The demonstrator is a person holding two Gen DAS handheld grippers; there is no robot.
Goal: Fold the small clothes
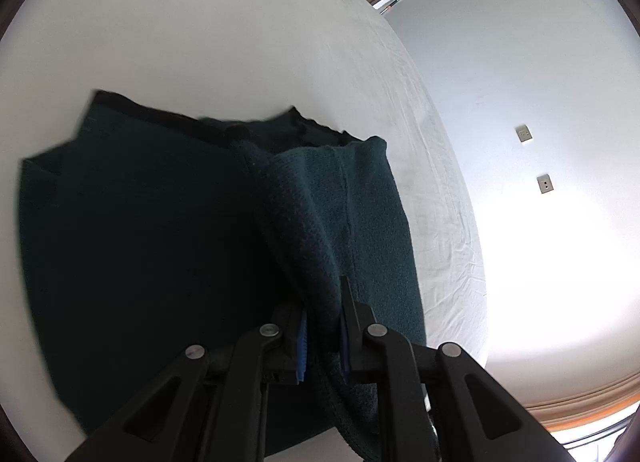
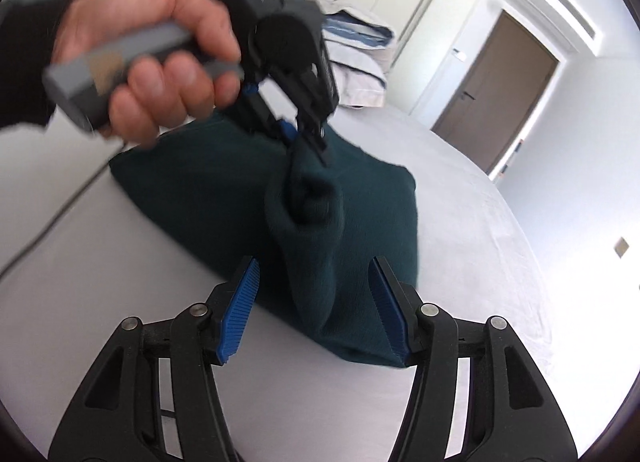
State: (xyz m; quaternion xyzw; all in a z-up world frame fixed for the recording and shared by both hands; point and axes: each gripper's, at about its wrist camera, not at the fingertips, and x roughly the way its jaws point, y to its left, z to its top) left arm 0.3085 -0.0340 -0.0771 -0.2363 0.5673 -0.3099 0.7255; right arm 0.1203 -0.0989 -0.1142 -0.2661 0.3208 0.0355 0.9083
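Dark green knit garment (image 2: 224,181): spread on white bed sheet (image 2: 100,262), near the sheet's right edge; one part lifted clear of the rest.
Left gripper (image 1: 324,326): clamped on the lifted fold, blue pads pressed against the knit; held by a bare hand (image 2: 148,57).
Right gripper (image 2: 314,310): jaws spread wide, straddling the hanging fabric, pads not touching it.
Folded bedding (image 2: 356,57): stacked at the far edge.

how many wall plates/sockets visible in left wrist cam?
2. Both on the white wall right of the bed: upper wall plate, lower wall plate just below it. More may be lost in the glare.
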